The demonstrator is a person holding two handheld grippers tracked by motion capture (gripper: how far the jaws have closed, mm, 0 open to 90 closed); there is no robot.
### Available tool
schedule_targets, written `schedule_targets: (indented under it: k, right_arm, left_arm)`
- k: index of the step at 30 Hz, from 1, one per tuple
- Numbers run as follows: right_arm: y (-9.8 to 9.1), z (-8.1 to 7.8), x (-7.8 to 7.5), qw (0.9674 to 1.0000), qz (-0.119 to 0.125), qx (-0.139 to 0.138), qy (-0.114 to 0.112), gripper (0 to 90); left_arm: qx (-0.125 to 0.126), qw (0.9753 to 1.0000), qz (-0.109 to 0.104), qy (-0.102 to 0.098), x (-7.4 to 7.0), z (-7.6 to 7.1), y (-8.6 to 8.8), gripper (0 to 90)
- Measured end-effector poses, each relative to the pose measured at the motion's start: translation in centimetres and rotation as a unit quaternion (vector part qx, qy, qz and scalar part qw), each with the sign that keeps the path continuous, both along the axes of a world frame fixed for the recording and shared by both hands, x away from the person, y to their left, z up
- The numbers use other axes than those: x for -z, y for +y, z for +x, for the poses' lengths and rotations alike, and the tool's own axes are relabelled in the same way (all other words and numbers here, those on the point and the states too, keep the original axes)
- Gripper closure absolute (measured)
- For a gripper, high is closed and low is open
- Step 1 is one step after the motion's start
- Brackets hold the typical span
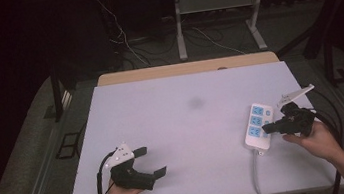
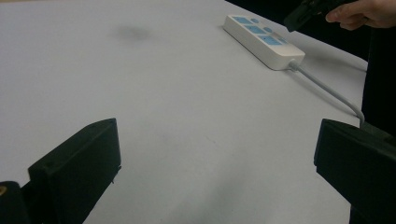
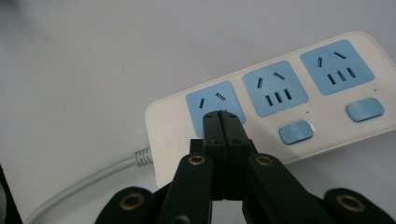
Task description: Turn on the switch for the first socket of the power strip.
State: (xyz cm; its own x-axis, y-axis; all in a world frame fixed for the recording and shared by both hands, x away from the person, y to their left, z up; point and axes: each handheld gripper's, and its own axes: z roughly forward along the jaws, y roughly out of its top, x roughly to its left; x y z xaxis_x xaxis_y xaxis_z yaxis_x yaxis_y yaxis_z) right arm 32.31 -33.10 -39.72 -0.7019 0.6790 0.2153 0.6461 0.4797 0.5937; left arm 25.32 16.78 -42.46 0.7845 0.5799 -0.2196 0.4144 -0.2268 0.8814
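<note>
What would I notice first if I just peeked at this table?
Probably the white power strip with its blue sockets, lying near the right edge of the white table, its grey cord trailing off the near side. The right gripper sits with its jaws pressed together over the socket nearest the cord. Over at the near left, the left gripper rests wide open, holding nothing.

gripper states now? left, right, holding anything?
Left gripper: open, jaws wide apart, holding nothing, over the table.
Right gripper: closed, jaws together with nothing between them, tips over the power strip at its cable-end socket.
</note>
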Motion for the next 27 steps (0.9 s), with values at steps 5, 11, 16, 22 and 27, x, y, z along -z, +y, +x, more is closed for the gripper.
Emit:
schedule_targets:
  k: [5, 11, 16, 22, 27]
  right_arm:
    - [0.1, -0.6, -0.7, 0.9999, 0.003, 0.008, -0.007, 89.4]
    - [0.0, -1.1, -1.2, 0.9996, 0.012, 0.025, -0.012, 85.5]
    - [-0.2, -1.8, -1.8, 0.9986, 0.023, 0.043, -0.019, 77.0]
    - [-0.3, -3.1, -2.6, 0.9950, 0.061, 0.074, -0.030, 53.5]
    - [0.0, -3.9, -2.6, 0.9920, 0.069, 0.092, -0.052, 40.7]
  left_arm:
    - [0.000, 1.0000, -0.002, 0.000, 0.0, 0.0, 0.0, 0.0]
    - [-0.001, 1.0000, -0.005, -0.002, -0.1, 0.0, 0.1, 0.0]
    - [-0.003, 1.0000, -0.007, -0.001, -0.1, -0.1, 0.1, 0.0]
    - [-0.005, 0.9999, -0.010, -0.001, -0.1, 0.0, 0.2, 0.0]
    - [-0.005, 0.9999, -0.010, -0.001, -0.1, 0.0, 0.2, 0.0]
